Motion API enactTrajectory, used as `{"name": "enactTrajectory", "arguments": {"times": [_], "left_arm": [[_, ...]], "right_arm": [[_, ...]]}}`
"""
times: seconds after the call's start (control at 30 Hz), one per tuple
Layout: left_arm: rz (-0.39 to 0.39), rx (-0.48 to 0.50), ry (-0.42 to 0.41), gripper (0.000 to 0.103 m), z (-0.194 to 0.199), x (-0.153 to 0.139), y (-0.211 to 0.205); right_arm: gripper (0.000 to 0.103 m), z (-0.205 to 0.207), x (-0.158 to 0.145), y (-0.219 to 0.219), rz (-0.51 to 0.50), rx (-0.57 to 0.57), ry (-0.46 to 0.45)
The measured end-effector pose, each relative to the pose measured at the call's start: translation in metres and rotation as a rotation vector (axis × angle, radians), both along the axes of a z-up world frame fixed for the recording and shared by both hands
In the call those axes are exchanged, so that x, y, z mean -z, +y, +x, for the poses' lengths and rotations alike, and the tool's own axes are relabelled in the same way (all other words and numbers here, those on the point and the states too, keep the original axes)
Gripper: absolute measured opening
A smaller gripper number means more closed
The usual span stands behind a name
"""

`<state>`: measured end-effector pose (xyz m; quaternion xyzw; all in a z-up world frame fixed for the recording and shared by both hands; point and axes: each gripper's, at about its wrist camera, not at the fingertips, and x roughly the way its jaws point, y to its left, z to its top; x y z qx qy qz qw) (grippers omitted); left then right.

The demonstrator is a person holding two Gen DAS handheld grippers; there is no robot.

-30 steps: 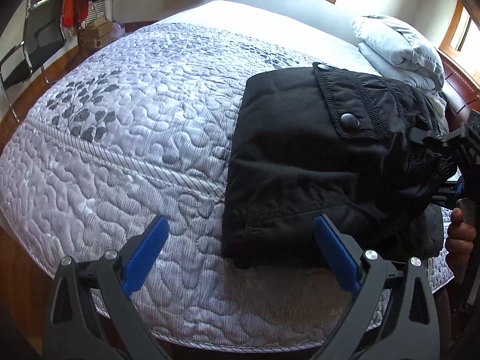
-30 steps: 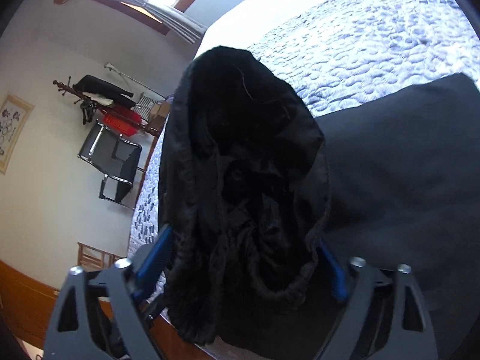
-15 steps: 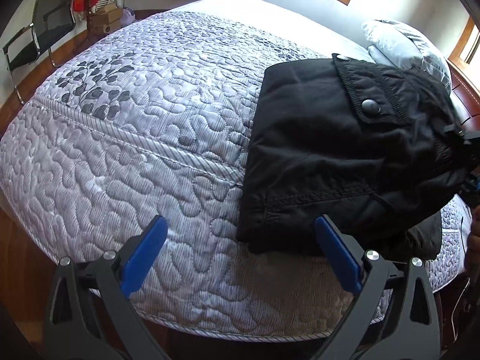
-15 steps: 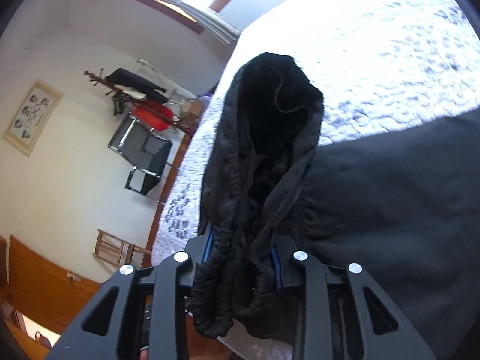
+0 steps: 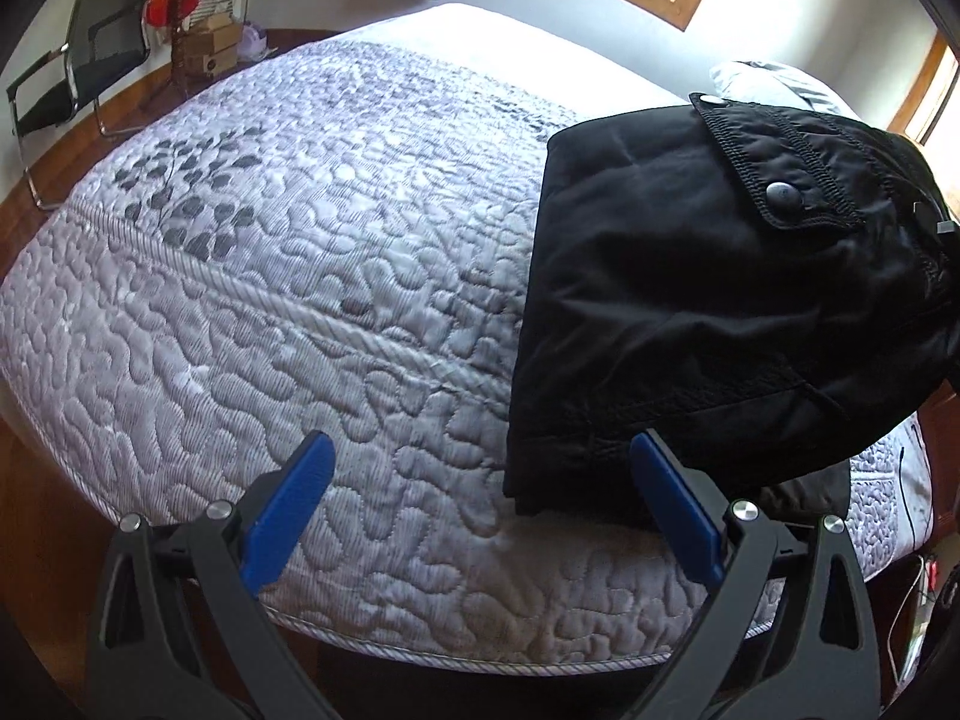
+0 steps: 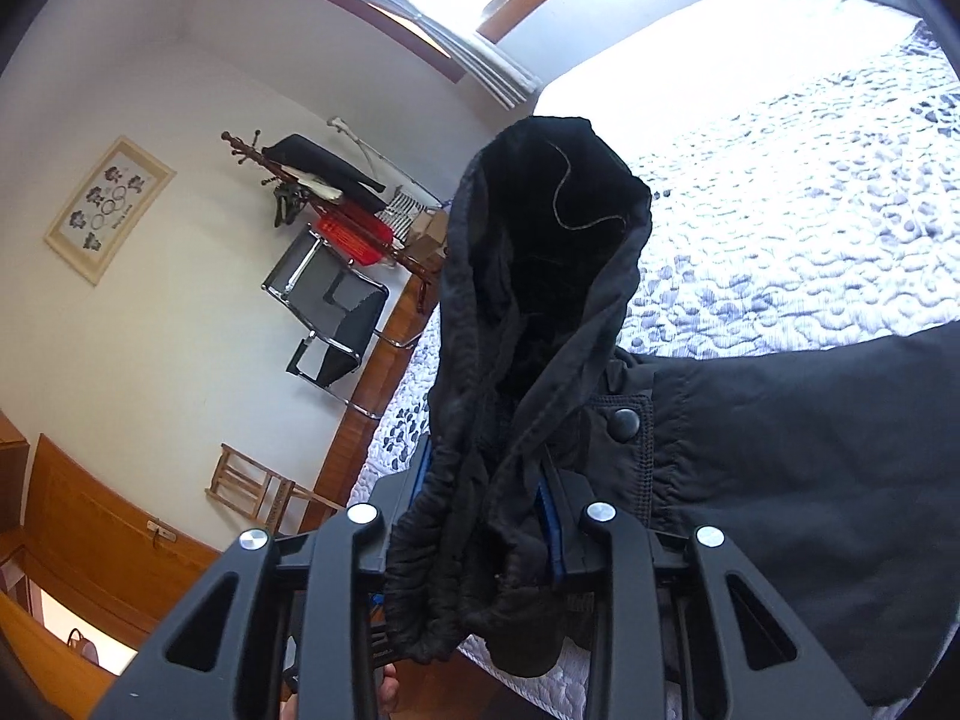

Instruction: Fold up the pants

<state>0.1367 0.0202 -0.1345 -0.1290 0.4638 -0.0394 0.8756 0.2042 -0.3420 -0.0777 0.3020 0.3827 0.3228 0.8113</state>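
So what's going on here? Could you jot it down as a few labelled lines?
Surface: quilted bed
Garment: black pants, partly folded, at the bed's near corner
Left hand-held gripper: open, empty, above the quilt beside the pants
Right hand-held gripper: shut on the bunched waistband, lifting that end
Pocket flap: snap button facing up

Pants (image 5: 690, 300): black throughout, with a dull grey snap button (image 5: 783, 197) on the flap. Quilt (image 5: 300, 312) under the pants: pale silver-lilac, stitched in pebble swirls, with dark grey leaf sprays on the part left of the pants. Gripper pads (image 5: 288, 504): blue, on black frames. Chair (image 6: 336, 312) beyond the quilt: black with chrome tubing. Floor (image 5: 36, 540): reddish-brown wood.
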Motion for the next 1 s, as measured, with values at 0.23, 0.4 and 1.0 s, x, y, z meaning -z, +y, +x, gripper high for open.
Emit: {"name": "enactTrajectory", "arguments": {"times": [0.23, 0.4, 1.0], "left_arm": [[0.020, 0.066, -0.039, 0.098, -0.002, -0.019, -0.023], [0.026, 0.114, -0.047, 0.098, -0.001, -0.024, -0.043], [0.054, 0.211, -0.053, 0.099, -0.002, -0.035, -0.090]], "right_arm": [[0.031, -0.010, -0.010, -0.034, -0.008, 0.045, 0.000], [0.031, -0.013, -0.007, -0.063, -0.003, 0.088, 0.012], [0.031, -0.026, 0.032, -0.122, -0.039, 0.198, 0.077]]}}
